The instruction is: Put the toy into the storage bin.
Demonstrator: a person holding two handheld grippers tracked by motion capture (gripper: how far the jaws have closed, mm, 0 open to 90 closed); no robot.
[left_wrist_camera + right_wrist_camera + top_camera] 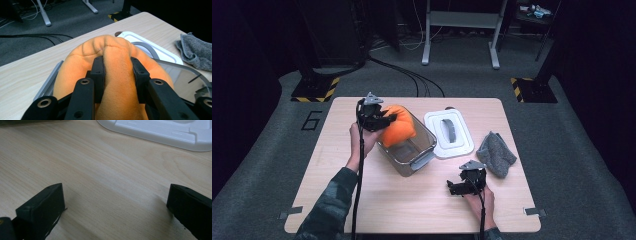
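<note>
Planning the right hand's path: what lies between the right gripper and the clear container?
Only bare wooden table in the high view. The right gripper, jaws open, rests apart from the clear container; the white lid lies farther back.

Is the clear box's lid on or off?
Off. The white lid lies flat on the table beside the open box.

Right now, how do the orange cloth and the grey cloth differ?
The orange cloth is pinched between the left gripper's jaws, bunched up over the clear bin; the grey cloth lies loose on the table right of the white lid, touched by neither gripper. The orange cloth looks plush and puffy, the grey cloth flatter and crumpled. Both are soft fabric.
</note>
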